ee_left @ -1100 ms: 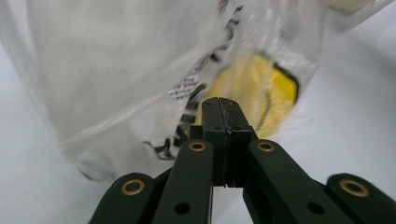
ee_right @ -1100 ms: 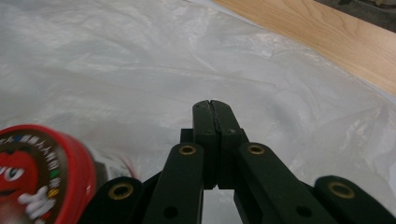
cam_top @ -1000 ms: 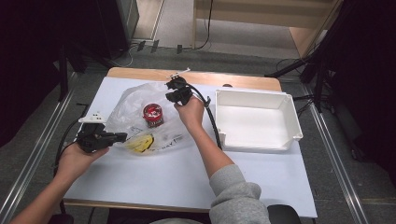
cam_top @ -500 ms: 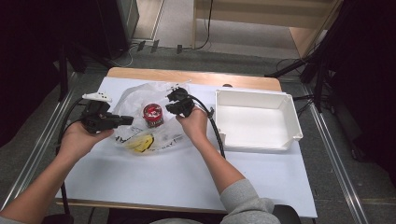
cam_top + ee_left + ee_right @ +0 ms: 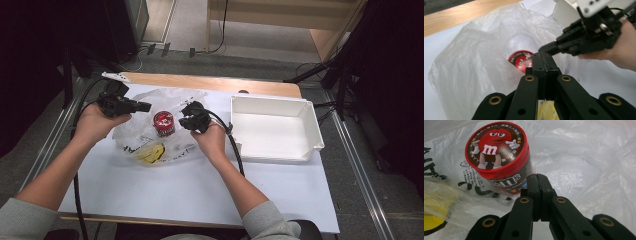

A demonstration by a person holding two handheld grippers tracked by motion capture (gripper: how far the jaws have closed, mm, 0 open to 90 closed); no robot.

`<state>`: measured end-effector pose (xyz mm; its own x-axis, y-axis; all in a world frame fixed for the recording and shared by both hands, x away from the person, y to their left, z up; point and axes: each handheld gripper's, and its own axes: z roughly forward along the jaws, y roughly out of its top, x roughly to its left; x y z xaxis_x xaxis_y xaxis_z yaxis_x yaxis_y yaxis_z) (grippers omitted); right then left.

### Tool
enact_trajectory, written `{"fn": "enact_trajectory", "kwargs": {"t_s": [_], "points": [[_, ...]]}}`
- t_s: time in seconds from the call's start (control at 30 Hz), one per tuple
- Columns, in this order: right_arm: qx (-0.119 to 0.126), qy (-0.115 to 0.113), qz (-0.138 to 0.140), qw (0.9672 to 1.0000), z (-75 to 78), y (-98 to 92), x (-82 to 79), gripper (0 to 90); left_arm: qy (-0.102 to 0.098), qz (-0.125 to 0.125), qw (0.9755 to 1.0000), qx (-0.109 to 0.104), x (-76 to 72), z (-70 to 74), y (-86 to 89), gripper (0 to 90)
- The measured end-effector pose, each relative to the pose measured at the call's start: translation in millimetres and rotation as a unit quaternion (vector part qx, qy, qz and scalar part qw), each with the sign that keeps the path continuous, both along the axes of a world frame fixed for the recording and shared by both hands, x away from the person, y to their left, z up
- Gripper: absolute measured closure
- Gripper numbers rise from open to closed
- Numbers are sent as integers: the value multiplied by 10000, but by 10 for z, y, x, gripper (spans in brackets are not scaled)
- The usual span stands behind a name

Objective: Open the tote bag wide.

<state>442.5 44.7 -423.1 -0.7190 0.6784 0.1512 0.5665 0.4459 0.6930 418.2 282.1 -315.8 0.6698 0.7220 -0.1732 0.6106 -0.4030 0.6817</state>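
Observation:
A red-lidded candy tub (image 5: 163, 123) (image 5: 499, 160) (image 5: 520, 60) stands upright on a crumpled clear plastic bag (image 5: 150, 130) (image 5: 579, 160) (image 5: 474, 62). A yellow object (image 5: 151, 152) (image 5: 434, 220) lies in the bag near its front. My left gripper (image 5: 145, 106) (image 5: 544, 60) is shut and empty, raised to the left of the tub with its jaws pointing right. Just right of the tub, my right gripper (image 5: 184, 120) (image 5: 539, 181) is shut with nothing in it, its tips close to the tub's side. That right gripper (image 5: 549, 47) also appears in the left gripper view.
A white tray (image 5: 305, 115) stands at the right of the white table cover (image 5: 200, 195). The table's wooden back edge (image 5: 215, 82) runs behind the bag. Black cables trail from both grippers toward the person.
My left gripper has risen and moved away from the person toward the back left of the bag. The right gripper has come nearer and slid left toward the tub.

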Motion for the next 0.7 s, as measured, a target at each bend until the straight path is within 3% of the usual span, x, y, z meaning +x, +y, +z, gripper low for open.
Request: {"fn": "enact_trajectory", "kwargs": {"t_s": [0.13,0.3,0.47,0.7], "points": [[11,-9,-6,10000,-14,-22,-2,900,35,48,10000,-8,194,-44,-30,900],[75,-35,2,10000,-18,-19,2,900,161,120,9998,57,387,-243,-14,900],[87,-4,-22,10000,-54,-7,16,900,335,219,9990,187,490,-446,17,900],[85,30,16,10000,-116,25,9,900,398,331,9986,119,566,-678,91,900]]}}
